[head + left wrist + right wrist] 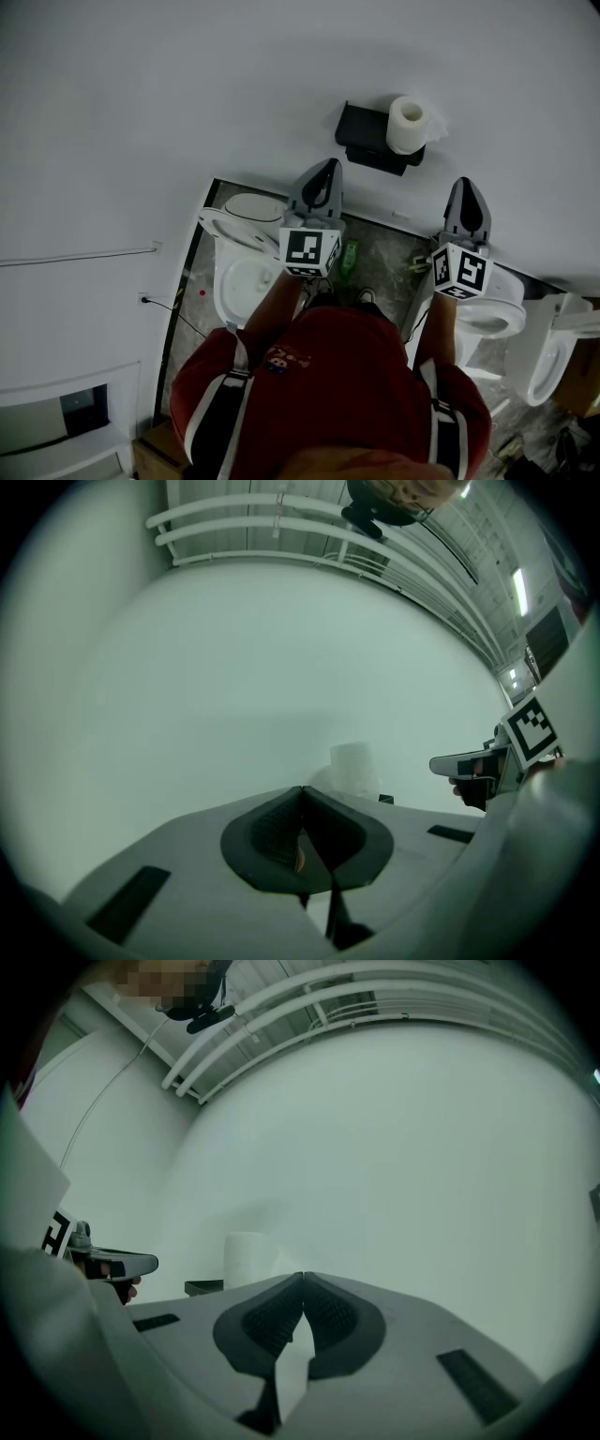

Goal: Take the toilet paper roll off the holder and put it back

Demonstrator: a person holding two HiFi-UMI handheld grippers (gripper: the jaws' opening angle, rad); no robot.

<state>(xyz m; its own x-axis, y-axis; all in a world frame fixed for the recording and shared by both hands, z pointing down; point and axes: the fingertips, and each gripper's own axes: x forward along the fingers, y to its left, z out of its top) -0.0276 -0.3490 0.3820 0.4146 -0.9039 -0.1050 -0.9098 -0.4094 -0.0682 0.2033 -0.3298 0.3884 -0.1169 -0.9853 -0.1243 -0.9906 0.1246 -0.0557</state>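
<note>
Toilet paper roll (409, 123) is in neither grip: left tongs (327, 171) and right tongs (466, 186) are pressed shut on nothing, short of it. It sits on the black wall holder (361, 131). Arriving shut, they would likely knock it or tear its loose sheet.

Both grippers held out side by side, jaws closed and empty

The left gripper (329, 169) and the right gripper (466, 185) point forward from the person's chest, roughly parallel, well apart and near level. In each gripper view the two jaws meet at their tips with nothing between them. The left marker cube (309, 251) and the right marker cube (461, 270) sit at the rear of the grippers, just ahead of the wrists. The left forearm (274, 305) and the right forearm (434, 336) reach straight out from striped sleeves (217, 412). Each gripper shows side-on at the edge of the other's view
</note>
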